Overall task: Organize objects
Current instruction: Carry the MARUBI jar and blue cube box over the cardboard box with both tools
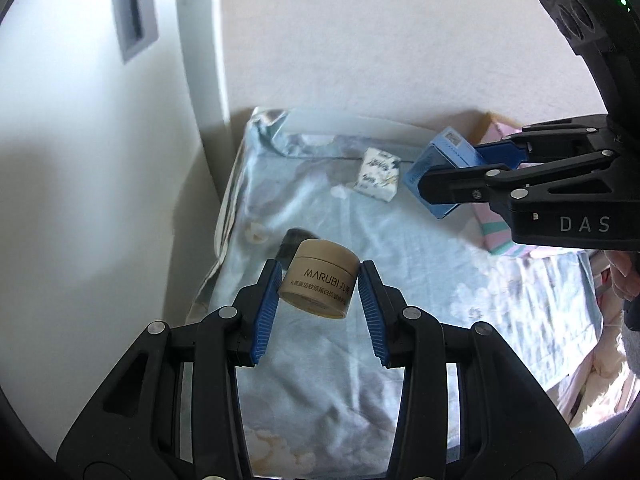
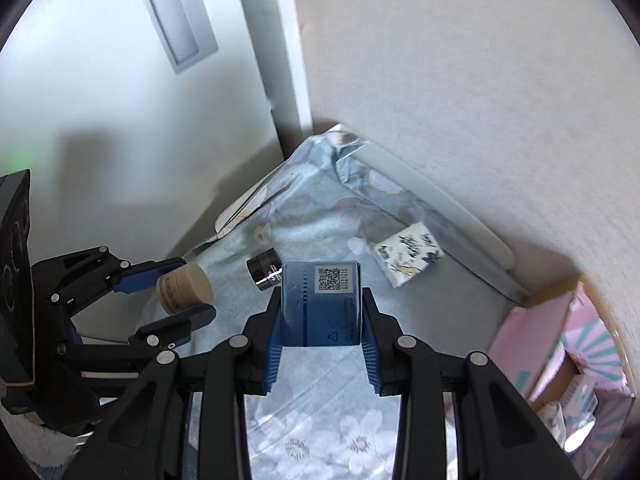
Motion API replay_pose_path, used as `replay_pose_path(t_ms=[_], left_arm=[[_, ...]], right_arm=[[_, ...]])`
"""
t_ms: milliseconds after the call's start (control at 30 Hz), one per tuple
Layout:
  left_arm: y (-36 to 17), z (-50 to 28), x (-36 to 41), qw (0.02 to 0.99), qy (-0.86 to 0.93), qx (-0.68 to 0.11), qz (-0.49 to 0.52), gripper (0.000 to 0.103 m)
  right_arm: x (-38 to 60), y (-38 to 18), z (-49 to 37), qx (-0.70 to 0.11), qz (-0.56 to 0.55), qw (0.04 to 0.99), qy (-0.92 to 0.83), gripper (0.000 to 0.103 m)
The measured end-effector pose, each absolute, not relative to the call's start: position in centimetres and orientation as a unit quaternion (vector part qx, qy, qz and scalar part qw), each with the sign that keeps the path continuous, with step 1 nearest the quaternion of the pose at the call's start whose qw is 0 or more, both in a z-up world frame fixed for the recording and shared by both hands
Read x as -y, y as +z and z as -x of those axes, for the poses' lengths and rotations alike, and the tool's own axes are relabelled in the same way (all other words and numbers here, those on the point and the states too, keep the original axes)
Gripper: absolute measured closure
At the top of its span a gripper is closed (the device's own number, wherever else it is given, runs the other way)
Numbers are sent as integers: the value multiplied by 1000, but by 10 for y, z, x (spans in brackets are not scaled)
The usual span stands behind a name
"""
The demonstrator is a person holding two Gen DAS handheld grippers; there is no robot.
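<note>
Above the floral bedsheet [image 2: 320, 420], left gripper [image 1: 319, 280] jaws pinch a tan cylindrical jar [image 1: 320, 282]; right gripper [image 2: 320, 304] jaws, a blue box [image 2: 320, 304].

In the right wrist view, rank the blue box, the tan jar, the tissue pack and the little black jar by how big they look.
1. blue box, though it is nearest the camera
2. tissue pack and tan jar, too alike to rank
3. black jar, partly hidden behind the box
</note>
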State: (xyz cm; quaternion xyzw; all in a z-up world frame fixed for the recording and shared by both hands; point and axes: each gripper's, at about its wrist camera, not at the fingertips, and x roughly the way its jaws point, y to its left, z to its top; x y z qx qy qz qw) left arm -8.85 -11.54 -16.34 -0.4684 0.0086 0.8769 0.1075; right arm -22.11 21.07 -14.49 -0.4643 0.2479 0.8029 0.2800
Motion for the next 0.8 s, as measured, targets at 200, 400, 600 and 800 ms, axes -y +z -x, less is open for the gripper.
replay_pose_path(t_ms=[200, 400, 600, 800], left_arm=[[-143, 87, 96, 126, 875, -15, 467, 66], [-130, 84, 60, 159, 871, -39, 463, 66], [-129, 87, 21, 196, 863, -49, 463, 66], [-124, 84, -25, 234, 854, -67, 460, 66]], right_arm=[[-204, -126, 184, -262, 444, 316, 796, 71], [-196, -118, 137, -291, 426, 354, 780, 71], [-189, -119, 83, -321, 412, 394, 757, 71], [-180, -126, 28, -350, 398, 430, 731, 71]])
